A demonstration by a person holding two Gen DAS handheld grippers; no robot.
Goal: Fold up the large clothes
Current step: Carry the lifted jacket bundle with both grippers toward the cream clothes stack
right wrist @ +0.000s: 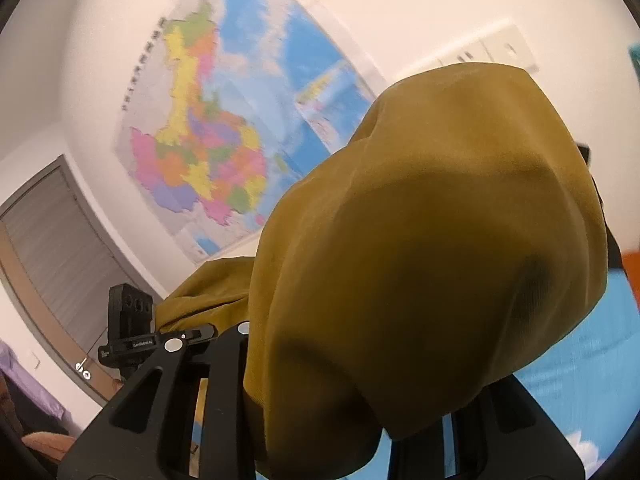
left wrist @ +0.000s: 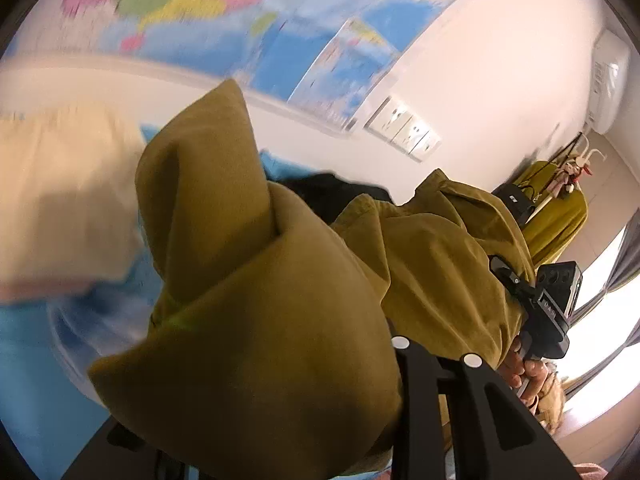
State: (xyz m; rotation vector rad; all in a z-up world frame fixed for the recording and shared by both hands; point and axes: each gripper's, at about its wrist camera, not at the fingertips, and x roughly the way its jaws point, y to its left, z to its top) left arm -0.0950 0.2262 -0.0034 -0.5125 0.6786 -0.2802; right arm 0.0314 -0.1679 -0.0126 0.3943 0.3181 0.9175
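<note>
An olive-mustard garment [left wrist: 248,280] hangs bunched up between my two grippers, raised off the blue surface. In the left wrist view it covers most of my left gripper [left wrist: 288,364], which is shut on a fold of it; only one black finger [left wrist: 452,392] shows. The cloth stretches right to my right gripper [left wrist: 532,296], held by a hand [left wrist: 528,376]. In the right wrist view the garment [right wrist: 432,220] billows over my right gripper [right wrist: 360,364], which is shut on it. My left gripper [right wrist: 160,340] holds the other end at the lower left.
A blue surface with cloud print [left wrist: 36,360] [right wrist: 592,360] lies below. A beige cloth [left wrist: 60,200] is at the left, blurred. A coloured wall map [right wrist: 224,128], wall sockets [left wrist: 404,128], a coat stand with a yellow garment [left wrist: 560,204], a grey door [right wrist: 56,240] and a bright window [left wrist: 600,280] surround.
</note>
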